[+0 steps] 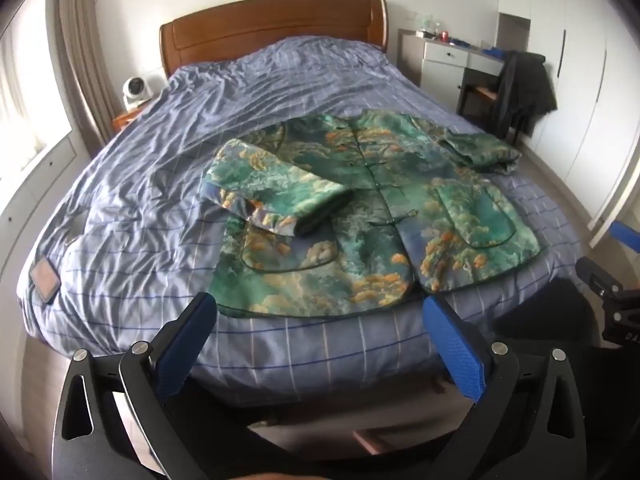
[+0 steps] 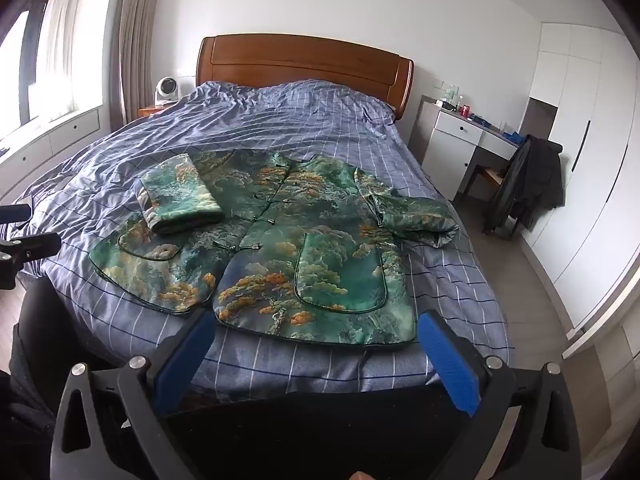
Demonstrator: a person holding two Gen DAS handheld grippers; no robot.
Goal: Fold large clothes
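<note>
Two grippers: left gripper (image 1: 320, 306) and right gripper (image 2: 316, 322), jaws wide apart, empty, hovering near the foot of the bed (image 2: 100, 160).
Jacket (image 2: 288, 232): flat on the checked cover, front up, buttoned, both sleeves folded inward.

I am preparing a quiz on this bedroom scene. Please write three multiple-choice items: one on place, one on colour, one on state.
1. Where does the green patterned jacket lie?
A. on the bed
B. on the chair
C. on the floor

2. What colour are the gripper pads?
A. red
B. blue
C. yellow

3. What is the state of the left gripper?
A. shut on the jacket
B. shut, empty
C. open, empty

Answers: 1 A, it is spread on the checked bedcover; 2 B, both pads are blue; 3 C, its fingers stand wide apart, short of the hem.
</note>
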